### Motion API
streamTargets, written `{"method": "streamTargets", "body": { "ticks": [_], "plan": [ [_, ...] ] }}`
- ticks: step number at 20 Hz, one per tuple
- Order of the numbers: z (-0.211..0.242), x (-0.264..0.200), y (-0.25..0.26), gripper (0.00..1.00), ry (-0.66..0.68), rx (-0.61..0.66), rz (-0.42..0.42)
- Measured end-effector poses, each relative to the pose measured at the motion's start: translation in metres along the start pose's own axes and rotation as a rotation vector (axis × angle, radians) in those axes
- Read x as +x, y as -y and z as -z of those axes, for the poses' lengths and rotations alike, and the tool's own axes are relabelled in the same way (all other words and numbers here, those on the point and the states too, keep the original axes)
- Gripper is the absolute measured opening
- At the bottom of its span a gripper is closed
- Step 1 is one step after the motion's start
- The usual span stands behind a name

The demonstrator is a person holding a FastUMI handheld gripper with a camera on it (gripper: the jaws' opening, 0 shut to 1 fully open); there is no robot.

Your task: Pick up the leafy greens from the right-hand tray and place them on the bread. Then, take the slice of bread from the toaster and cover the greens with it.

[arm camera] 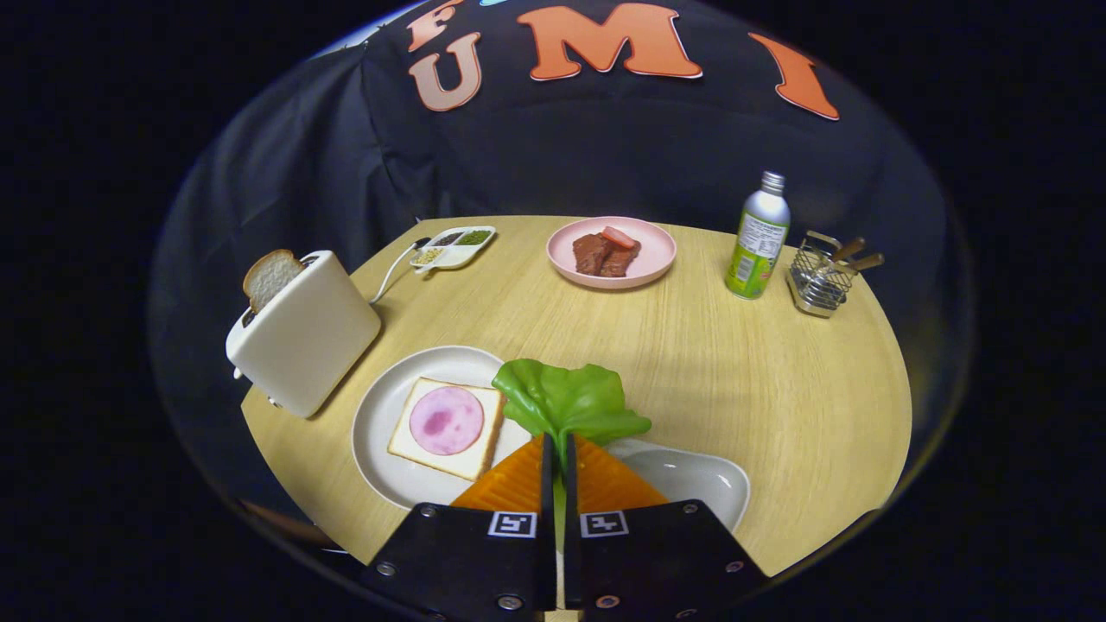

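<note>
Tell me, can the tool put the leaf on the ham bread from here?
Probably yes. The tool is shut on the leaf, and the ham bread lies open on its plate just beside, nothing between.

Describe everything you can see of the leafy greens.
The leafy greens are one glossy, bright green lettuce leaf, plastic-looking, with a ruffled edge and a paler stem. The gripper is shut on the stem, both fingers pressing it, so the leaf fans out just ahead of them. It sits between the round plate holding ham-topped bread and the white tray.
</note>
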State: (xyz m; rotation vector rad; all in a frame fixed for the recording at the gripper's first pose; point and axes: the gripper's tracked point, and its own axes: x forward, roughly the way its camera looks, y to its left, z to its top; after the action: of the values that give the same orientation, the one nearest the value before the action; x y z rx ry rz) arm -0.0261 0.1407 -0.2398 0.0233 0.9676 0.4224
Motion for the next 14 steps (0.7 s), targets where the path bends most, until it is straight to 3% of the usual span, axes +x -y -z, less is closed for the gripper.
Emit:
{"method": "streamTargets", "body": {
  "ticks": [14],
  "plan": [
    [-0.008, 0.043, -0.080, 0.04, -0.051, -0.061, -0.163]
  ]
}}
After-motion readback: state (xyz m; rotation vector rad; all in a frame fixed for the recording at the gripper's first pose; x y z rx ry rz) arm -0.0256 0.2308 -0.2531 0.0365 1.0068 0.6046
